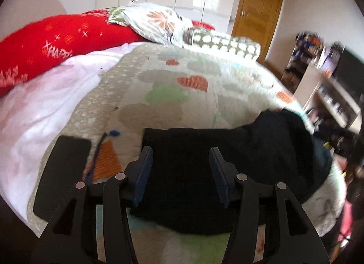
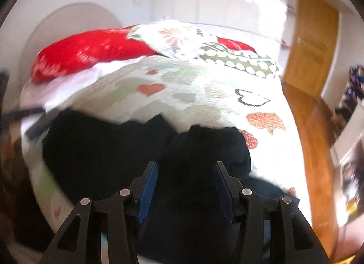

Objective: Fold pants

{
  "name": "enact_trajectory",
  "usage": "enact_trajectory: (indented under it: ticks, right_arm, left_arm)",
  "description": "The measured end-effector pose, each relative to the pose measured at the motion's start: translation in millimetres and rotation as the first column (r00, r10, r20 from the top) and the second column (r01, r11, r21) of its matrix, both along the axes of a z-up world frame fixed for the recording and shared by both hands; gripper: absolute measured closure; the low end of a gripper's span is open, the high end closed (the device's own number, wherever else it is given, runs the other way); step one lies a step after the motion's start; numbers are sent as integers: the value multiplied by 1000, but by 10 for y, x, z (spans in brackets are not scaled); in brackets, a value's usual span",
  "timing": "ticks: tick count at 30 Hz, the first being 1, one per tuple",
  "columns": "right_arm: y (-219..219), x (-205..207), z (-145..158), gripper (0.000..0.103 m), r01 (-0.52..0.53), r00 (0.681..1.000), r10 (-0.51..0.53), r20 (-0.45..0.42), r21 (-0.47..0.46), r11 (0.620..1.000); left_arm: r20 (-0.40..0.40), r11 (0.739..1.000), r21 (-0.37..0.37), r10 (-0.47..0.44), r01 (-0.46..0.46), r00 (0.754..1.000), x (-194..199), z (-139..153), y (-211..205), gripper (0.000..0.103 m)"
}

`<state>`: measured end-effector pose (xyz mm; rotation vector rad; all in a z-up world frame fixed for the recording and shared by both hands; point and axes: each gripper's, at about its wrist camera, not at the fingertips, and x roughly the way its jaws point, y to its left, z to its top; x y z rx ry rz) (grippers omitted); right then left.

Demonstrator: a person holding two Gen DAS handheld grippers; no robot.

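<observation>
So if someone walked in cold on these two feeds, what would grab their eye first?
Probably the dark pants, bunched on the heart-patterned quilt just ahead of both grippers. The left gripper and the right gripper each stand open over the fabric, gripping nothing. After that, the bright red pillow at the far left of the bed, and a black phone lying on the quilt left of the left gripper.

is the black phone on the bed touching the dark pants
Apart. The left wrist view shows bare quilt between the phone and the pants.
</observation>
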<state>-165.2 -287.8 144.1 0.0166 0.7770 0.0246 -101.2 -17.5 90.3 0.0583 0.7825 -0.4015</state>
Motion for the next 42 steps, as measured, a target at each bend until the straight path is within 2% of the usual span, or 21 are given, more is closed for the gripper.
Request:
enact_trajectory:
  ticks: [4,5,6,7,9,12,14,16,18,19,21,23,24,26,27,28,30,35,38,39,42]
  right_arm:
    - [164,466,-237,56,-35,996,32,-81,-26,999]
    - [163,526,-314,64,-38,994,34,-101,-35,999]
    - [95,532,-367,91,-24,993,21,-119,-21,1000]
    - [4,509,-372,96,-2,993,3,-118,5,1000]
    - [-333,261,-295,96,69,996,-62,-71,97,993]
    - [-808,-399,-161,97,179,984,-178,-22,179,967]
    - [-998,-761,-155,97,229,973,-229,-22,215,949]
    - [-1152,-1135,-281,97,305,952,-299,-63,214,928]
    - [-1300,-1337,-509,97,380,924,-353,-149,243,892]
    - [-1340,-1375,-590,97,409,909,-373,-184,228,884]
    - [-1368,-1472,-569,97,410,910,-381,-165,222,885]
    - [-1332,-1502,-401,95,383,924,-368,-108,227,895]
    - [-1308,-1487,-320,90,379,925,-369,-84,217,900]
    - [-1257,-1438,-136,71,371,927,-374,-22,194,908]
    - [-1225,-1369,-84,50,359,931,-366,-1,195,913]
    - [-1207,-1266,-63,41,344,935,-353,12,202,917]
    - [-1160,-1092,-46,41,311,947,-321,12,219,925]
    - [-855,-378,-14,41,128,985,-155,70,295,947]
    - [-583,127,-10,41,0,997,-22,78,271,962]
    - [-465,323,-17,41,-49,997,32,69,251,967]
    - [-163,792,-125,41,-151,988,152,9,209,966]
  left_arm:
    - [-42,998,49,29,-27,999,205,-249,-295,52]
    - [-58,995,82,54,-49,997,275,-344,-347,52]
    - [-61,991,114,71,-64,996,303,-407,-373,52]
    - [-61,989,135,77,-69,995,324,-456,-384,52]
    - [-49,990,128,69,-63,996,303,-476,-353,52]
    - [-57,992,111,61,-55,996,309,-473,-287,52]
    - [-63,992,105,71,-64,995,325,-468,-254,52]
    - [-64,992,102,75,-69,995,319,-473,-227,52]
    - [-62,991,110,78,-71,995,306,-475,-223,52]
    - [-63,991,115,81,-73,995,299,-478,-222,52]
    - [-65,989,124,84,-76,994,277,-470,-225,52]
    - [-69,989,130,84,-74,994,252,-455,-216,52]
    - [-72,989,126,86,-77,994,240,-445,-197,52]
    - [-82,990,107,103,-94,991,217,-422,-120,52]
    - [-88,990,96,112,-103,990,215,-413,-79,52]
    - [-93,990,82,122,-114,988,212,-404,-35,52]
    - [-105,988,47,151,-146,983,217,-386,81,52]
    - [-131,972,-30,229,-235,965,343,-342,354,52]
    - [-158,970,-45,229,-238,961,473,-340,393,51]
    - [-166,972,-35,224,-233,960,517,-341,377,46]
    - [-178,981,-19,187,-194,966,637,-358,296,44]
